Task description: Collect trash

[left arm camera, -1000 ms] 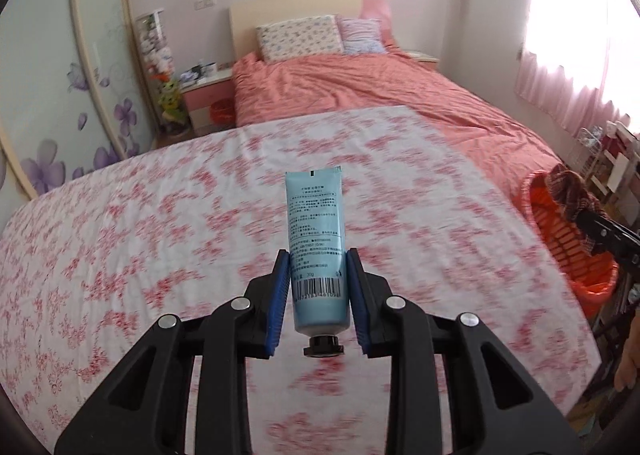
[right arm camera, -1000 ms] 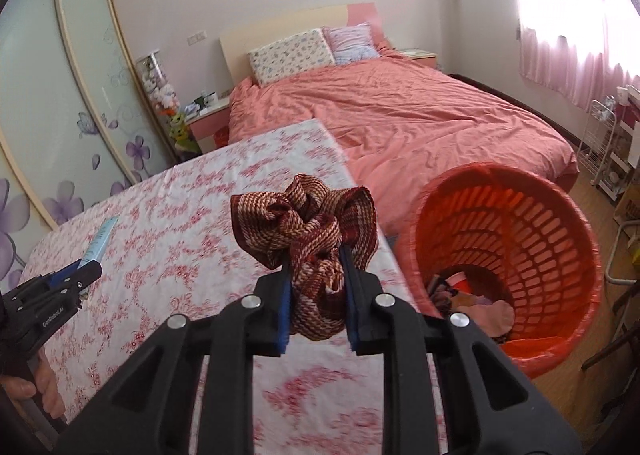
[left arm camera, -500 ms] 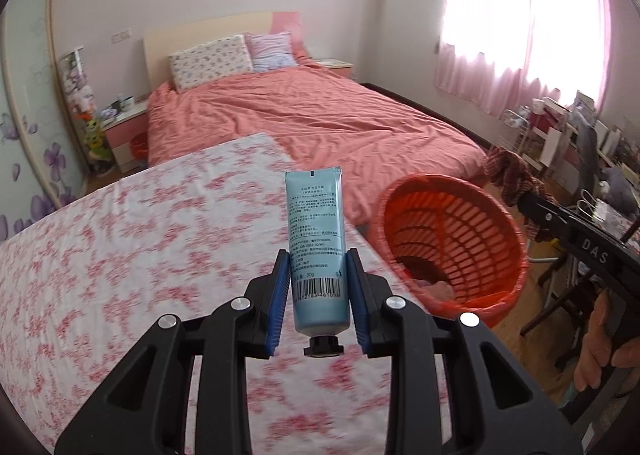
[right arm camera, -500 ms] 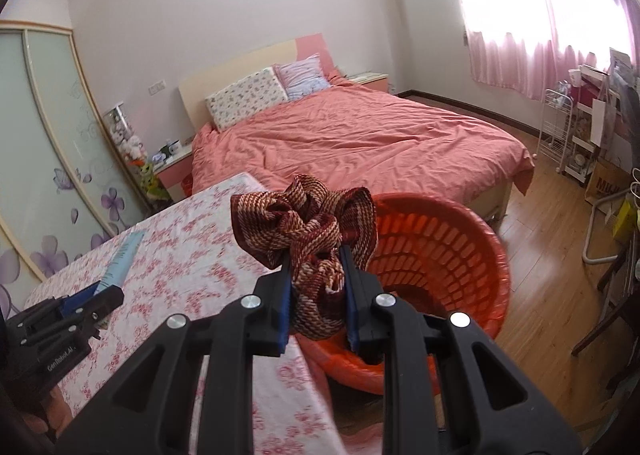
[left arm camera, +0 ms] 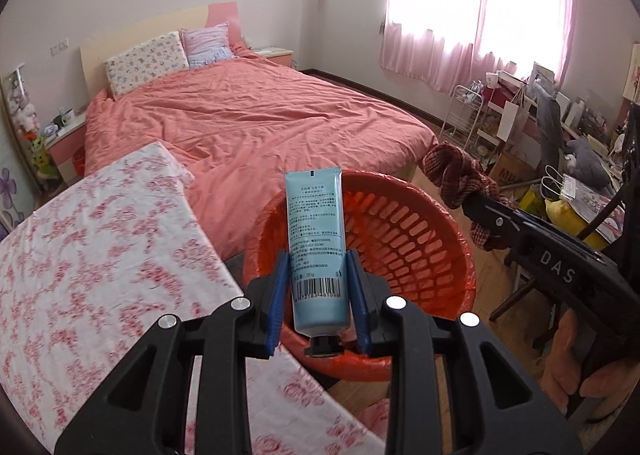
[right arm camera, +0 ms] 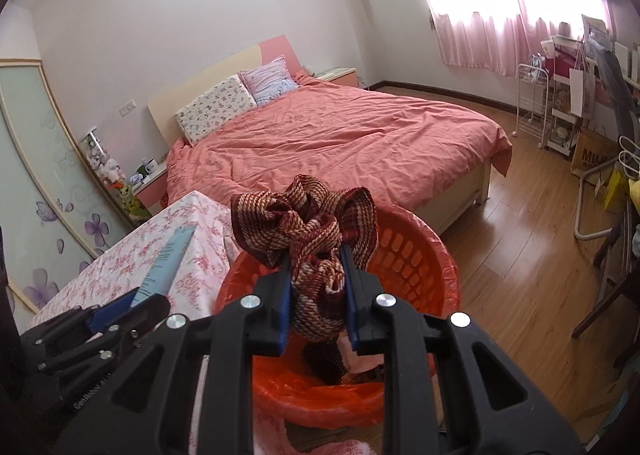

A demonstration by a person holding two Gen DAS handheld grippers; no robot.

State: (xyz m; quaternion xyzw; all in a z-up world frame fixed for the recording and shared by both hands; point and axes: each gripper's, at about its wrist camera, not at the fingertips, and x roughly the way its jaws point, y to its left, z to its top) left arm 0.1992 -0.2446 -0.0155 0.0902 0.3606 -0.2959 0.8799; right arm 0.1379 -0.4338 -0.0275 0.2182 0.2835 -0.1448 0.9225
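On the far left, beside and below the left gripper's (left arm camera: 318,291) fingers, lay a table (left arm camera: 100,255) covered in a white cloth with red flowers. The left gripper's two blue-padded fingers (left arm camera: 277,303) were narrow, clamped on the lower part of a light blue tube (left arm camera: 316,243). The tube stood upright between them, black cap at the bottom, flat crimped end on top, a barcode just above the pads. Directly beyond and below those fingers sat an orange basket (left arm camera: 420,239) with slotted walls on the wooden floor, just beside the table's edge. Past the basket stretched a bed (left arm camera: 248,123) with a salmon cover and two pillows at the headboard.

To the right of the left fingers, the right gripper (right arm camera: 316,295) held a bunched red and cream woven cloth (right arm camera: 308,227), its blue pads (right arm camera: 285,303) pressed narrowly on the cloth's lower folds. The bunch spread above the fingertips and hung a little below them. The basket lay right under and ahead of these fingers, with some fabric and scraps at its bottom. A hand (left arm camera: 576,371) gripped the right gripper's handle. Furthest right stood pink curtains (right arm camera: 516,31) and cluttered shelves (right arm camera: 560,95).
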